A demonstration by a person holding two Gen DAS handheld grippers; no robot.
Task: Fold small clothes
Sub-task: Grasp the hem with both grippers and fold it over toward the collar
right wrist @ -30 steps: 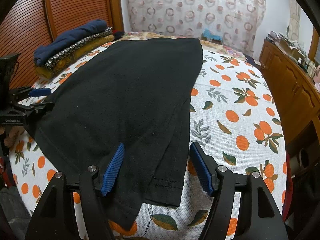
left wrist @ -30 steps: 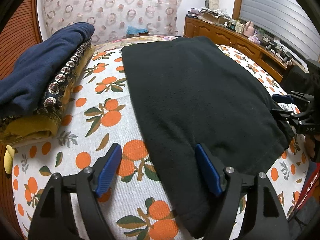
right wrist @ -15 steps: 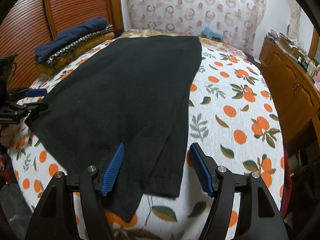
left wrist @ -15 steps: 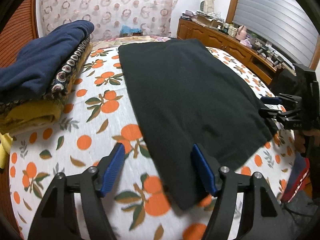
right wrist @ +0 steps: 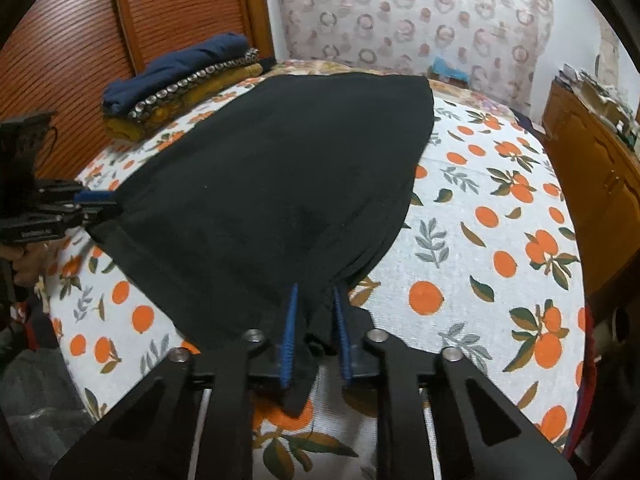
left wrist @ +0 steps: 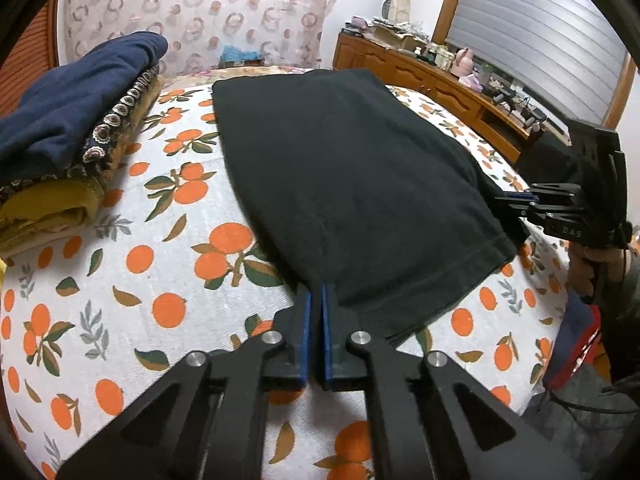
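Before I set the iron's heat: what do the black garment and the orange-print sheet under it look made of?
The black garment looks like soft matte knit, perhaps cotton jersey: no shine, a stitched hem, limp bunching where the right gripper pinches it. The orange-print sheet looks like a thin woven cloth with a visible grainy weave, likely cotton or a blend; I cannot tell which.

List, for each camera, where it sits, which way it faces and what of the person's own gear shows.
Left wrist: on the left tool, looking down along its fingers across the black garment, whose near corner it pinches; the right tool and hand show at right.
Right wrist: on the right tool, gripping the garment's other near corner; the left tool shows at left.
Shared: garment, orange-print bedsheet, folded clothes stack, patterned curtain.
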